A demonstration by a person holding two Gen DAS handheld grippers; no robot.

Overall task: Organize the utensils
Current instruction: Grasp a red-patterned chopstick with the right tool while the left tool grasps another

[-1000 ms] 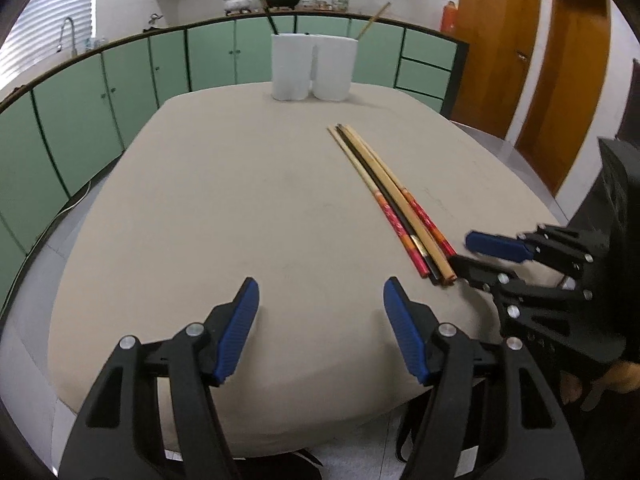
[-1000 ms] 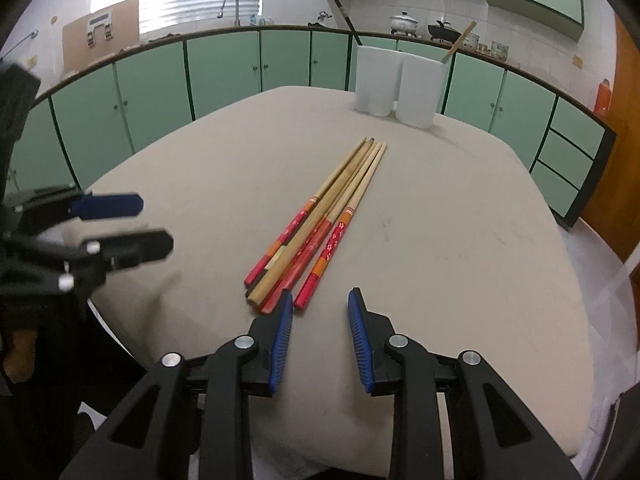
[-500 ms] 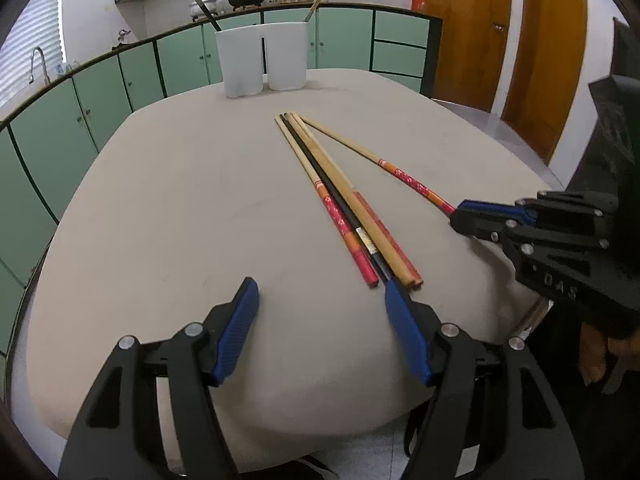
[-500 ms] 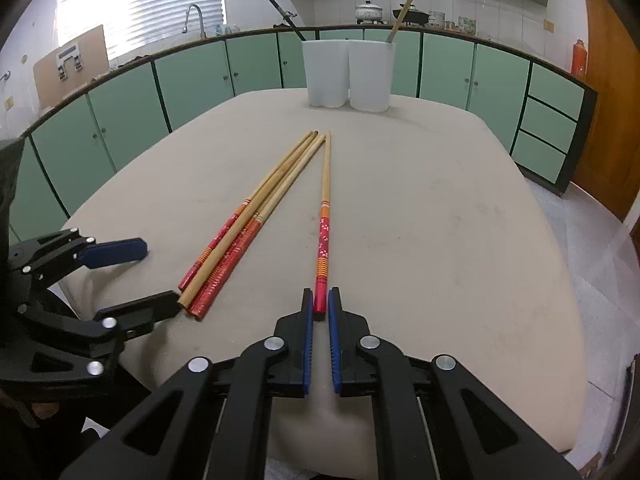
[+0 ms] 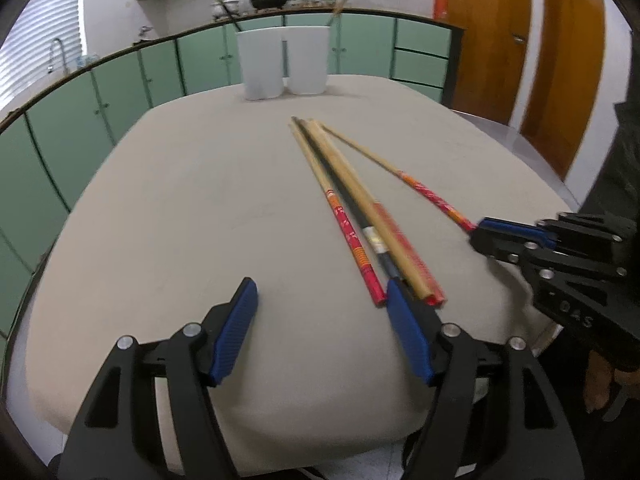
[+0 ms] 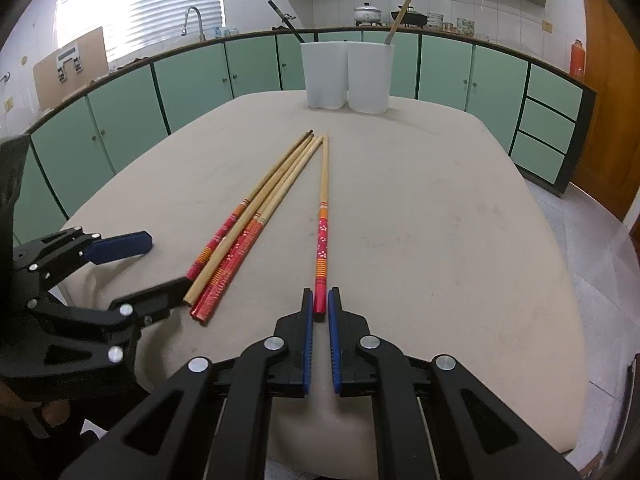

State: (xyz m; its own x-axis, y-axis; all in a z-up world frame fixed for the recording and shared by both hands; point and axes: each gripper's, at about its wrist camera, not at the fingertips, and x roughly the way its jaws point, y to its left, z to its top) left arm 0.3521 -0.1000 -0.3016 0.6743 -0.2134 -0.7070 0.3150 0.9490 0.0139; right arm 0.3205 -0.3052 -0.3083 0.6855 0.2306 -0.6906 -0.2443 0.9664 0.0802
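On table | chopstick [image 6: 322, 216] bamboo, red end | right tool [image 6: 319, 312] pinching it

Green cabinets [image 6: 192, 80] line white-tiled walls, a bright blinded window [image 6: 136, 4], wooden doors [image 5: 488, 40].

Left tool [image 5: 320, 300] hides the bundled chopsticks' [image 5: 352, 204] near ends; utensils [image 6: 400, 10] in white holders [image 6: 346, 76] stay unidentifiable
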